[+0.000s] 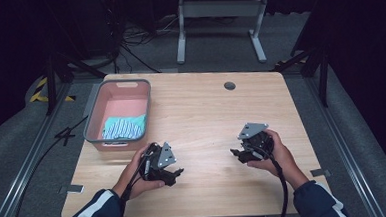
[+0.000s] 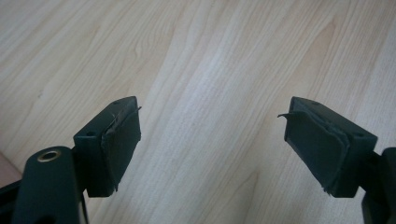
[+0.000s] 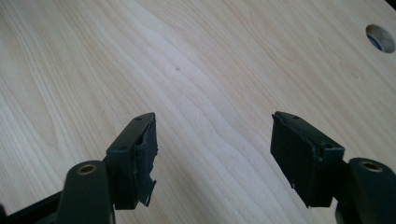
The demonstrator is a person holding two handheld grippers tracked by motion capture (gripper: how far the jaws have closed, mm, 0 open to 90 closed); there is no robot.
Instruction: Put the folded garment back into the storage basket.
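Note:
A person holds my left gripper low over the wooden table, near the front left, with its jaws pointing toward the middle. In the left gripper view the left gripper stands open, with bare wood between its worn black pads. My right gripper is held at the front right, jaws pointing left toward the other one. The right gripper view shows the right gripper open as well, nothing between its pads. A pink basket with a grey rim holds a folded teal striped cloth.
The basket stands at the table's left side, just beyond the left hand. A round cable hole sits near the far edge, and shows as a cable hole in the right gripper view. Cables trail from both grippers off the front edge.

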